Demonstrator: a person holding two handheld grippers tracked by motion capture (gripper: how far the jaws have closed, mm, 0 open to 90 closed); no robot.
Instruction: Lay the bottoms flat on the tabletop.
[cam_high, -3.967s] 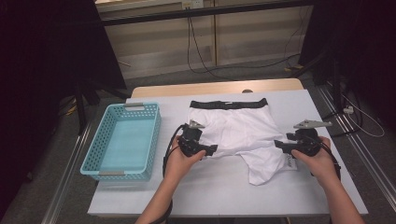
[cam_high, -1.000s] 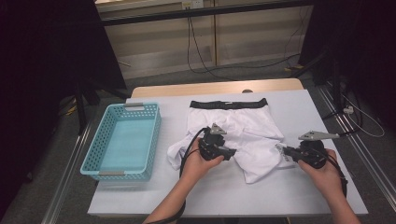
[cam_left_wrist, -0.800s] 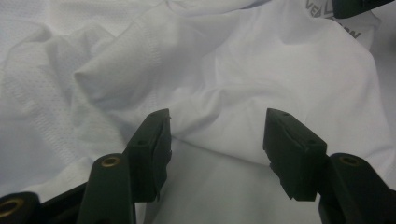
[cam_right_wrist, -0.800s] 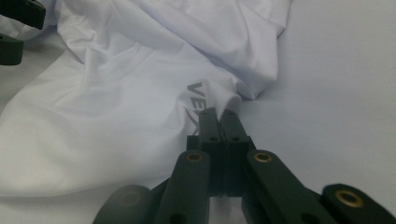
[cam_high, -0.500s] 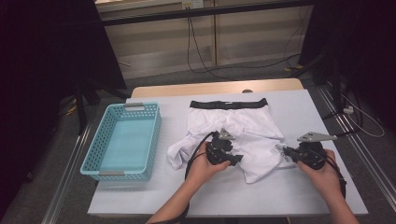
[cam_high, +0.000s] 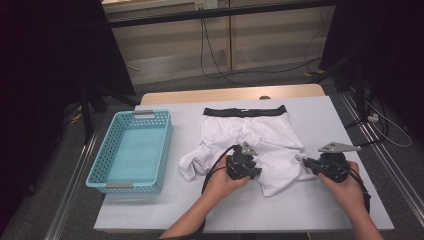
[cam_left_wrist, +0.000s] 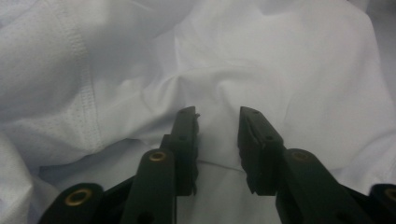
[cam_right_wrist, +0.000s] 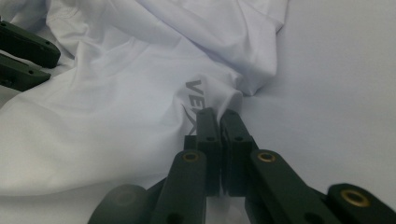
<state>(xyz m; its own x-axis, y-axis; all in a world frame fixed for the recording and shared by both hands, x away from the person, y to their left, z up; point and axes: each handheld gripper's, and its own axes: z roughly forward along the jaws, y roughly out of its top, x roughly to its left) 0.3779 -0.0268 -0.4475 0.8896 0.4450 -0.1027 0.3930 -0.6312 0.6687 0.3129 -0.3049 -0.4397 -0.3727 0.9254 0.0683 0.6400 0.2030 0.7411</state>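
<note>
Your left claw (cam_left_wrist: 218, 140) has been closing around a fold of the white cloth shorts (cam_high: 260, 135), jaws apart. Your right claw (cam_right_wrist: 218, 122) is clamped on their hem.

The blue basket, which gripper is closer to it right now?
Left. The left gripper sits over the white shorts, just right of the blue basket; the right gripper pinches the shorts' hem farther right.

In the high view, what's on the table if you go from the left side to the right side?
Blue basket → white shorts → left gripper → right gripper.
</note>
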